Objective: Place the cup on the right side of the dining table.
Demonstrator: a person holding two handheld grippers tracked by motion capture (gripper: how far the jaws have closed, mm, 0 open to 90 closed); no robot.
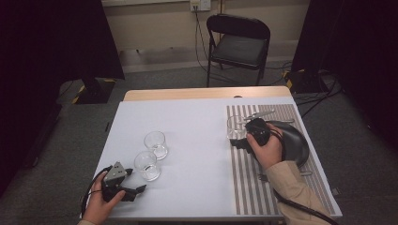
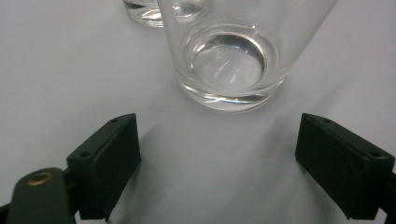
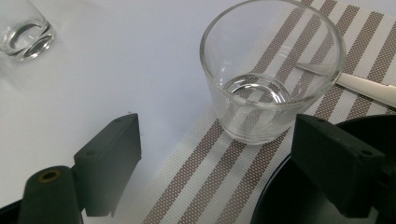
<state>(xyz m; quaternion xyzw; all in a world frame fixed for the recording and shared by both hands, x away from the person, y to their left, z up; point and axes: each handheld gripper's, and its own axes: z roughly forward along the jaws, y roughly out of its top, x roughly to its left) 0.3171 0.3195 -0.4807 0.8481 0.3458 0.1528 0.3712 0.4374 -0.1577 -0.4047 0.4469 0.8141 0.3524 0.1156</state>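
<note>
High view: white table (image 1: 197,187), striped placemat (image 1: 244,187), folding chair (image 1: 238,44) behind.

Two glasses stand near the table's (image 1: 187,117) left edge, the nearer glass (image 1: 147,165) just before the farther glass (image 1: 156,144); a placemat (image 1: 248,187) lies along the right edge; on it a third glass (image 1: 234,127) stands at its left border, a plate (image 1: 293,140) beside it.
</note>
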